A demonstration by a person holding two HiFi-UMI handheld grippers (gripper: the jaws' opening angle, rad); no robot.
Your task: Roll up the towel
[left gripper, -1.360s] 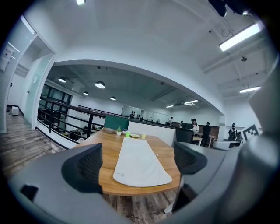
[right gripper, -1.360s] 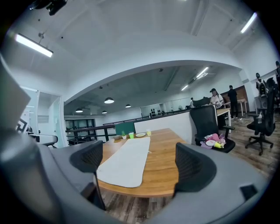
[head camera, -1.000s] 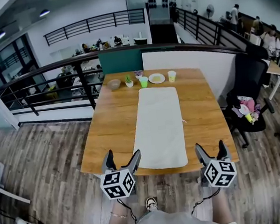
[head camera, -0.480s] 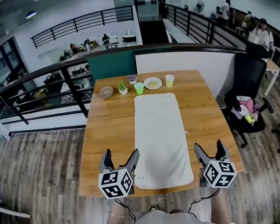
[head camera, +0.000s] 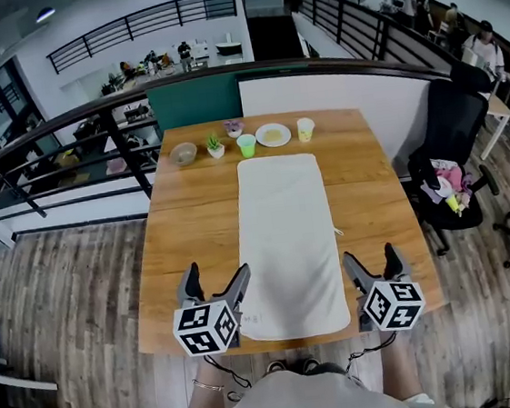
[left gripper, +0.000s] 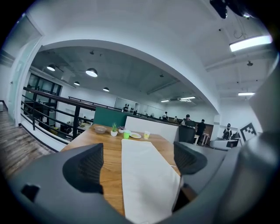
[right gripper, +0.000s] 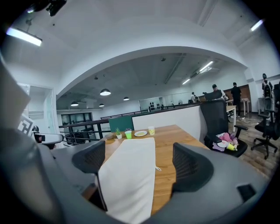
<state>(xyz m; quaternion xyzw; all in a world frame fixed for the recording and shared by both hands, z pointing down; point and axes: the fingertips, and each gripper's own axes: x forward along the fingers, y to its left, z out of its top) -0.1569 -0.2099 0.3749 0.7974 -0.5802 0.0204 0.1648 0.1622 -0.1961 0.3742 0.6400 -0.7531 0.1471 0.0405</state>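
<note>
We hold a two-jaw gripper in each hand at the near edge of the rectangular wooden table (head camera: pixel 193 224). The long white towel (head camera: pixel 286 232) lies flat and unrolled down the middle of the table, one short end at the near edge between the two grippers and the other reaching towards the far edge. The left gripper (head camera: pixel 216 281) sits at the towel's near left corner with its jaws spread wide. In the left gripper view the towel's left edge runs through the gap between the pads, and neither pad presses on the cloth. The right gripper (head camera: pixel 370 263) sits at the near right corner, its jaws just as wide. In the right gripper view the towel fills the inner part of the gap and bare wood the outer part, and nothing is gripped. Along the far edge stand a small beige bowl (head camera: pixel 183 152), a tiny potted green plant (head camera: pixel 215 145), a green cup (head camera: pixel 246 145), a round white plate (head camera: pixel 273 135) and a pale yellow cup (head camera: pixel 306 129), all clear of the towel. A black office chair (head camera: pixel 451 158) stands to the table's right.
</note>
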